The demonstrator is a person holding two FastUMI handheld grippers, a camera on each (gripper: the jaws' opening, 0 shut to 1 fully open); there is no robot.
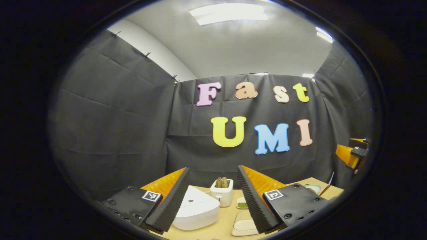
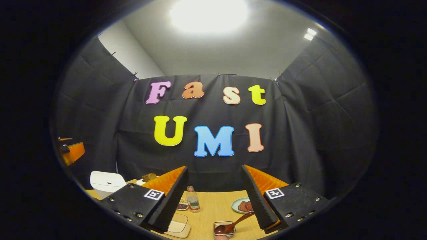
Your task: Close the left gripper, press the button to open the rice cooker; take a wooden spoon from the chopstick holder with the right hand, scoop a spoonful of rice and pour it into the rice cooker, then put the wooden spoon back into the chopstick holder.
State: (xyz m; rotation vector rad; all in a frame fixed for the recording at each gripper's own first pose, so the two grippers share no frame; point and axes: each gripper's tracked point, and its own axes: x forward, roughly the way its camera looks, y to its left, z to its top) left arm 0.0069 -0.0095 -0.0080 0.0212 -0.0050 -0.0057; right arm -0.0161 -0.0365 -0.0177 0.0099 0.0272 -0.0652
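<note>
Wooden counter (image 2: pixel 213 206): closed rice cooker (image 1: pixel 195 210), wooden spoon (image 2: pixel 233 224). Both sets of jaws gape, empty. Next: close left gripper (image 1: pixel 213 196), press button.

two hand-held grippers, same build

the left hand-held gripper (image 1: pixel 213 196) has two wedge-shaped fingers (image 1: pixel 168 200) with ribbed inner faces and ridged outer shells. each finger sits on a flat black plate (image 1: pixel 128 203) studded with round screws, and each plate carries a small square black-and-white marker (image 1: pixel 151 196). the right hand-held gripper (image 2: pixel 215 196) is built the same way: ribbed fingers (image 2: pixel 171 200), screwed black plates (image 2: pixel 295 201), and a square marker (image 2: pixel 274 193) on each plate.
</note>
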